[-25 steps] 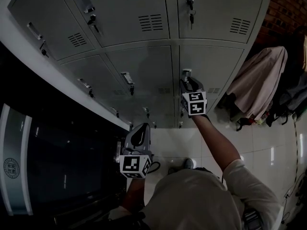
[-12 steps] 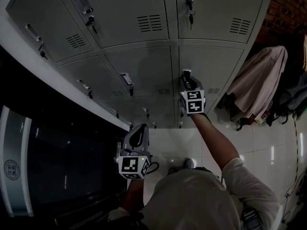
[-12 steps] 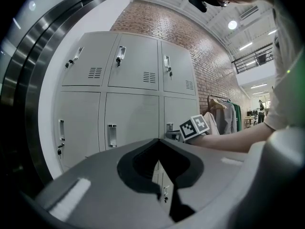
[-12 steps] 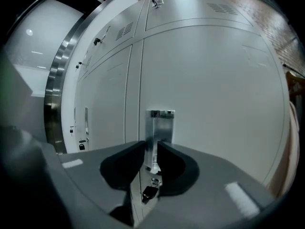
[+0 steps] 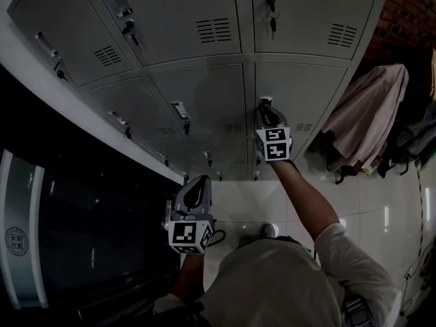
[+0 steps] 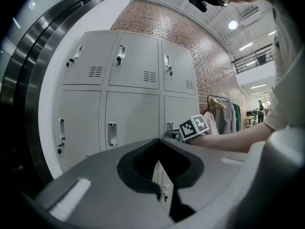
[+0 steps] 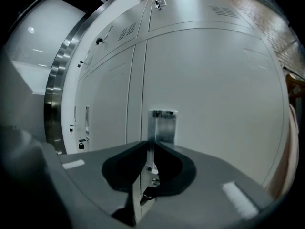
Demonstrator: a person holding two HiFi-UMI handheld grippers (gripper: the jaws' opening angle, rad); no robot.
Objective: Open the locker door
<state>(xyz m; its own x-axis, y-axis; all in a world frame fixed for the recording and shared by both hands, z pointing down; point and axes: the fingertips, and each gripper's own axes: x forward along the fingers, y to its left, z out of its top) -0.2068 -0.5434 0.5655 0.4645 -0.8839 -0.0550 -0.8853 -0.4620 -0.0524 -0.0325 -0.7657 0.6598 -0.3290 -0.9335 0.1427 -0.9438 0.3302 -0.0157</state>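
dark panel: far left of your head view – a black glossy sheet in a steel frame, butting against the end of the locker bank.
left gripper: you hold it level and well back from the lockers, just beside the dark panel. Its fingers are closed tip to tip with nothing between them.
neighbouring doors: grey, all closed, each with a slim upright handle and a louvred vent. Keys hang in several locks, the top row's among them.
right gripper: it is at the locker door, the right-hand door of the middle row, which is closed. Its fingers have just been closing and now pinch the thin metal flap of the handle.
in the way: a key hangs from the lock directly below the handle, just under your fingertips – close to the grip, though you are not touching it.
your right arm: stretched out from the shoulder to the door.
garments: a pale coat and darker clothes hang to the right of the lockers, near the door's right edge but apart from it.
brick wall: behind the garments, at the far right.
floor: pale glossy tiles.
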